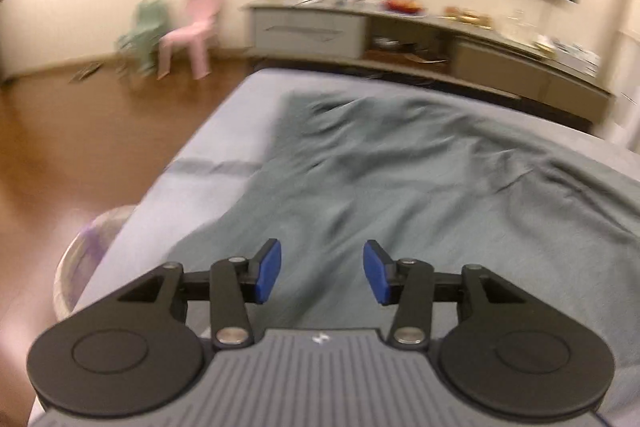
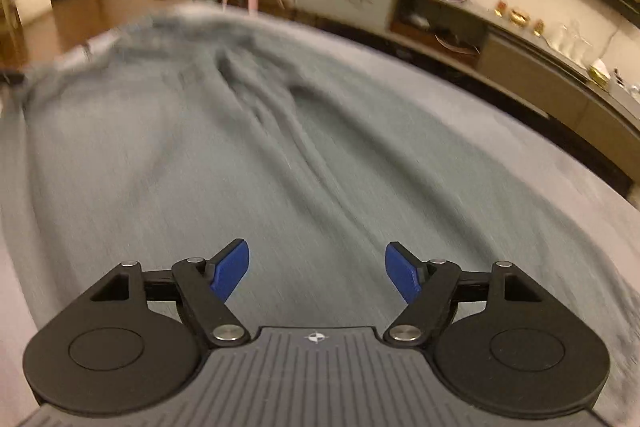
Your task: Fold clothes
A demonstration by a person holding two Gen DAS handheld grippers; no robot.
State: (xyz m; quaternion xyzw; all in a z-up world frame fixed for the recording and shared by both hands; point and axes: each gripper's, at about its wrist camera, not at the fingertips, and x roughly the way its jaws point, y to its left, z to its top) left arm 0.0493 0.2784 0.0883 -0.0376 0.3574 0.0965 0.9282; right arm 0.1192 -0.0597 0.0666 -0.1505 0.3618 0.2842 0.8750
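A grey-green garment (image 1: 400, 179), rumpled and too blurred to name more closely, lies spread over the lighter grey sheet of the bed (image 1: 224, 131). In the left wrist view it runs from the near edge of the bed toward the far end, leaving a bare strip of sheet along the left edge. In the right wrist view a bundle of deep creases (image 2: 272, 115) runs lengthwise down its middle.

The left gripper (image 1: 322, 273) hangs over the near part of the cloth, jaws spread with nothing between the blue pads (image 1: 269, 273). The right gripper (image 2: 317, 273) is likewise spread wide and empty above the cloth. Whether either touches the fabric cannot be told.

The step in hand looks like taking hold of the near edge or two near corners before a fold. To do it well, each gripper should probably go to an outer edge, not the middle, and pinch only one layer, since cloth bunched in the jaws would carry the wrinkles into the fold. Pulling the two holds gently apart first should flatten the central creases. The left side needs care: a light, round basket-like thing (image 1: 86, 255) stands on the floor by the bed's left edge, and cloth dragged that way could slip off.
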